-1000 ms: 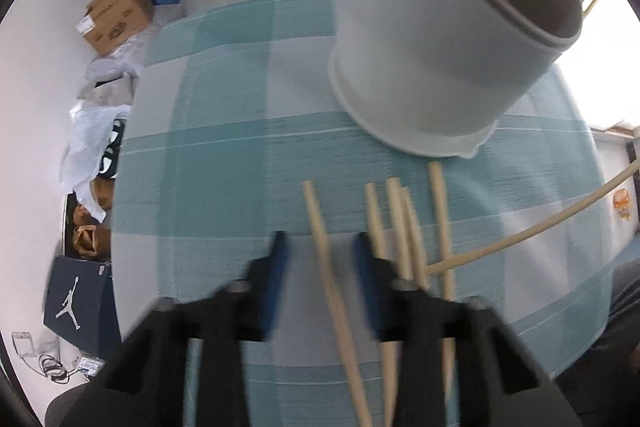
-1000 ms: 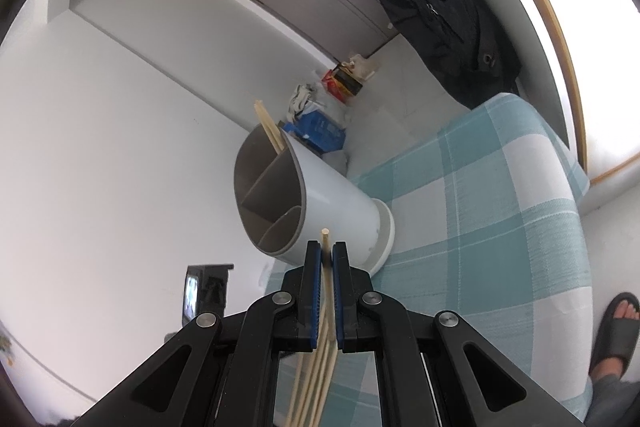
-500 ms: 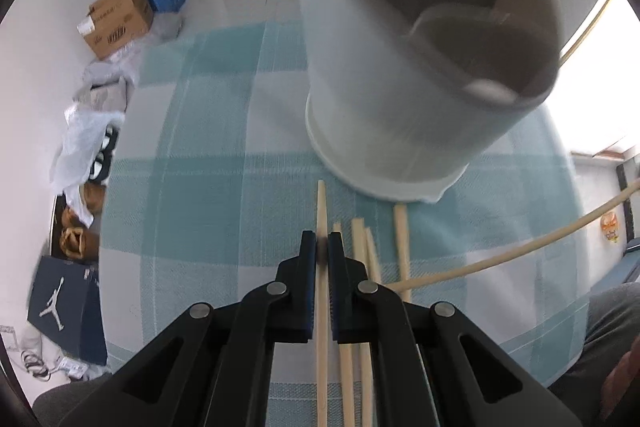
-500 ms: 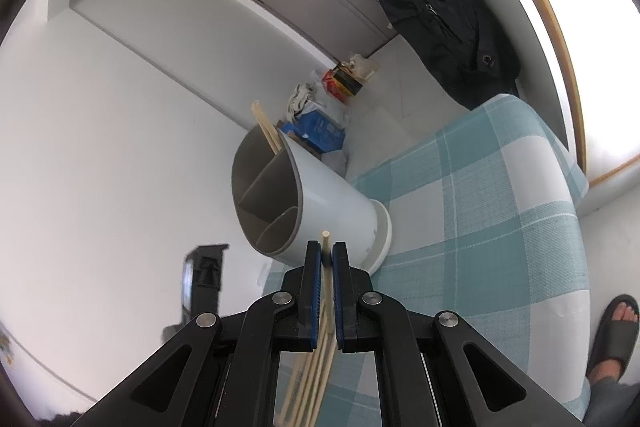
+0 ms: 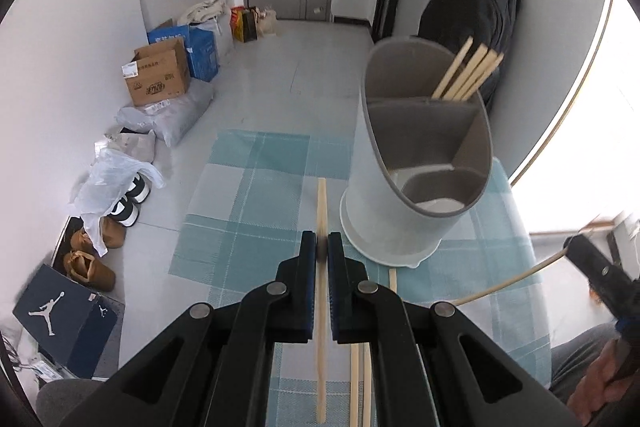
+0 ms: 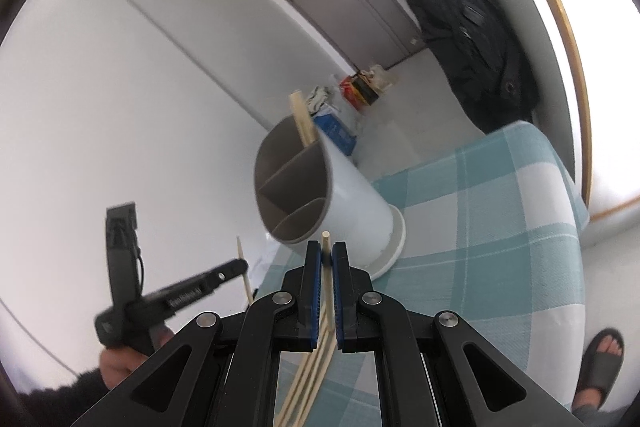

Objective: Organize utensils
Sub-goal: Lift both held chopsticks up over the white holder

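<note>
Left hand-held gripper (image 5: 322, 251) closed on one chopstick (image 5: 321, 205) and lifted it. Right hand-held gripper (image 6: 327, 258) pinches another chopstick (image 6: 326, 241), both bound for the holder (image 5: 420, 163).

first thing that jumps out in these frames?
The tall white divided utensil holder on the teal checked tablecloth, chopsticks sticking out of its far compartment. In front of it, both tongs are shut on a single chopstick each: left tongs and right tongs. More chopsticks lie loose on the cloth.

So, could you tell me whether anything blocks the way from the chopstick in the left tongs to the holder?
Nothing visible does. The chopstick is clamped in the left tongs beside the utensil holder, whose open compartments face it.
</note>
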Action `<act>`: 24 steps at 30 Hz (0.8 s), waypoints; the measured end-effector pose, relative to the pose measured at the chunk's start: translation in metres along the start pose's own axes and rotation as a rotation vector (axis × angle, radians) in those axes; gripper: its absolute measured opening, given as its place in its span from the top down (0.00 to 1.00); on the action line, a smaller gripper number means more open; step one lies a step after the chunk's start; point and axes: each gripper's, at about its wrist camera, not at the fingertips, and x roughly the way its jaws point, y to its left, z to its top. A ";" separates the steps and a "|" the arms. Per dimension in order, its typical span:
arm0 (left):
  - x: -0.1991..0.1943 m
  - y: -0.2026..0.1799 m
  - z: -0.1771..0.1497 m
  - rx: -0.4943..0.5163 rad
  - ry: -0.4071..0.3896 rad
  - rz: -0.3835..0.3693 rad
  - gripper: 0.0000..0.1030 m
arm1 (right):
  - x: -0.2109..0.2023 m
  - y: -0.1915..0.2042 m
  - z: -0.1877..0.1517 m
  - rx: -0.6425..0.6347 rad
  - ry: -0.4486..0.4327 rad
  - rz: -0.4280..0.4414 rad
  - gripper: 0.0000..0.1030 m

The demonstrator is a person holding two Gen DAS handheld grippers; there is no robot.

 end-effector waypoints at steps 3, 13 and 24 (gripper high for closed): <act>-0.005 0.006 0.000 -0.015 -0.036 -0.024 0.98 | -0.002 0.005 -0.005 -0.013 -0.007 -0.006 0.95; -0.021 0.004 0.003 0.024 -0.076 -0.087 0.98 | -0.006 0.035 -0.004 -0.080 -0.026 -0.072 0.96; -0.050 -0.001 0.024 0.064 -0.084 -0.154 0.99 | -0.012 0.079 0.034 -0.168 -0.010 -0.119 0.96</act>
